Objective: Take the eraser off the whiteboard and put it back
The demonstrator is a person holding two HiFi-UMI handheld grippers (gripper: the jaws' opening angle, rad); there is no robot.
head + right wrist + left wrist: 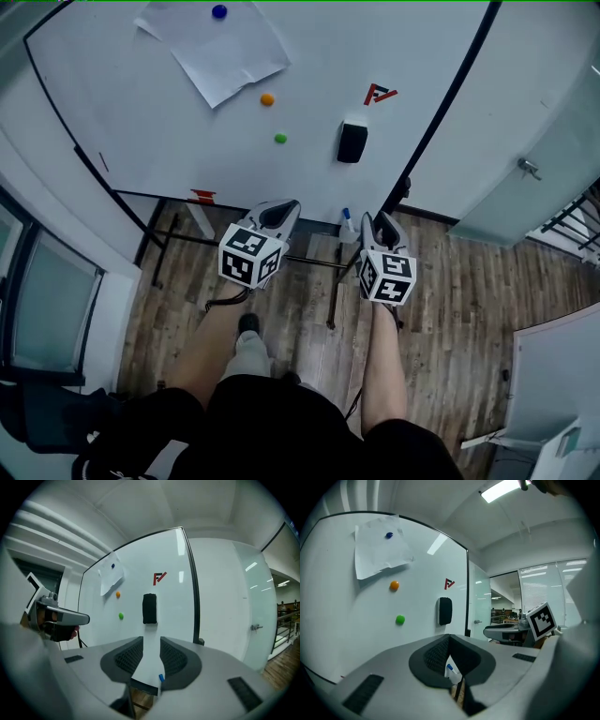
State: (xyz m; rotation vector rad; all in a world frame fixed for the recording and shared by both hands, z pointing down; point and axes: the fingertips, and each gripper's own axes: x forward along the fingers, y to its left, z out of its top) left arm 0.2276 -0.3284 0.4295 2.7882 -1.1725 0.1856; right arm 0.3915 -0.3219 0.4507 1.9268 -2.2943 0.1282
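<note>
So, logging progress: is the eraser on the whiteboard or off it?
On: the eraser clings upright to the whiteboard, nothing touching it.

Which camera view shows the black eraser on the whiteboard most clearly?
The right gripper view: the eraser sits near the centre, face-on and straight ahead. The head view shows the eraser foreshortened from above; the left gripper view shows the eraser at a slant.

I hold my left claw (278,214) ahead, jaws together, nothing gripped. Beside it my right claw (385,228), jaws parted, empty. Both forearms (382,366) extended.
</note>
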